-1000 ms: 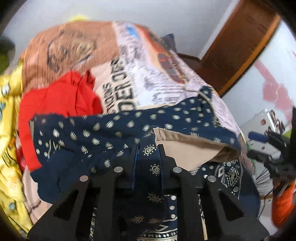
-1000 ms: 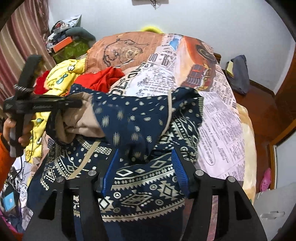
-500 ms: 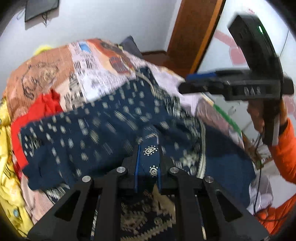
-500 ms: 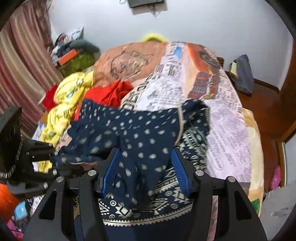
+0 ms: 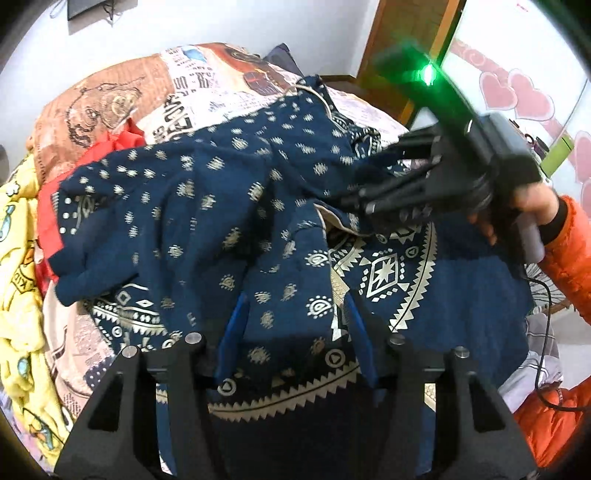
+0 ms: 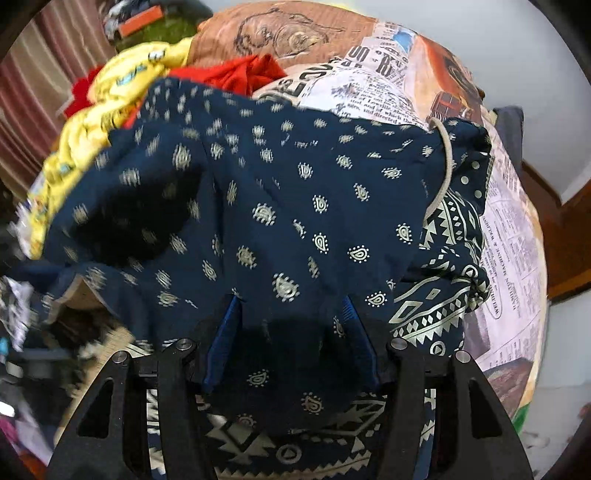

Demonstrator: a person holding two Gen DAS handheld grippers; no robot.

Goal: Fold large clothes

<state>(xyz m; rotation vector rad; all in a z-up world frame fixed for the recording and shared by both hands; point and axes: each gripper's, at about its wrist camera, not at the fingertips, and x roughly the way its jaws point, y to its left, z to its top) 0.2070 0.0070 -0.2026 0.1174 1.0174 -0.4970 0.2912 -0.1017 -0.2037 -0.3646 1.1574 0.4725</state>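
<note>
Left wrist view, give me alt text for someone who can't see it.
The left tool sits open, with a navy patterned garment draped between its fingers, spread over a bed. At right, a hand in an orange sleeve holds the right tool against the cloth. Red and yellow clothes lie at left.

White walls (image 5: 221, 22), wooden door (image 5: 410, 44), bed w/ newsprint-pattern cover (image 6: 509, 236), striped curtain (image 6: 26, 96).

Garment (image 5: 207, 206): soft matt navy cloth, pale print, tan lining. Bedspread (image 6: 373, 85): printed cloth, matt. Left tongs (image 5: 295, 332): matt black plastic, ribbed blue pads (image 5: 231, 332), shiny metal pins. Door (image 5: 410, 44): glossy brown wood.
</note>
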